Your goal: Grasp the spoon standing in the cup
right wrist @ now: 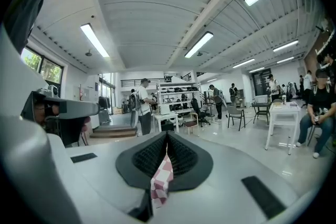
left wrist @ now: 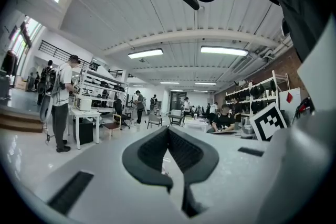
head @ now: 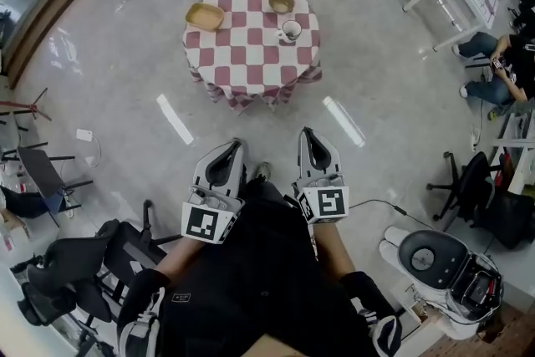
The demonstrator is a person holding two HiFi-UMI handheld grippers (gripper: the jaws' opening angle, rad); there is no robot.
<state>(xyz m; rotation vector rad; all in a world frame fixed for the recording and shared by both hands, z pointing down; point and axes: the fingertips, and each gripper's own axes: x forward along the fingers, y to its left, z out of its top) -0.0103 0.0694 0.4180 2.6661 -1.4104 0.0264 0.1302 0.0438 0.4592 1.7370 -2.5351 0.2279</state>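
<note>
The 2 tongs, left (head: pixel 236 144) and right (head: pixel 306 132), are each pressed together on nothing, held near the person's body and well apart from the round checkered bench (head: pixel 242 54). The white cup (head: pixel 290 31) holding the spoon (head: pixel 291 27) stands near the bench's right edge.

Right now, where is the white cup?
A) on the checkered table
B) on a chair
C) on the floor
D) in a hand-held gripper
A: the cup stands on the table with the red-and-white checked cloth, next to a bowl.
</note>
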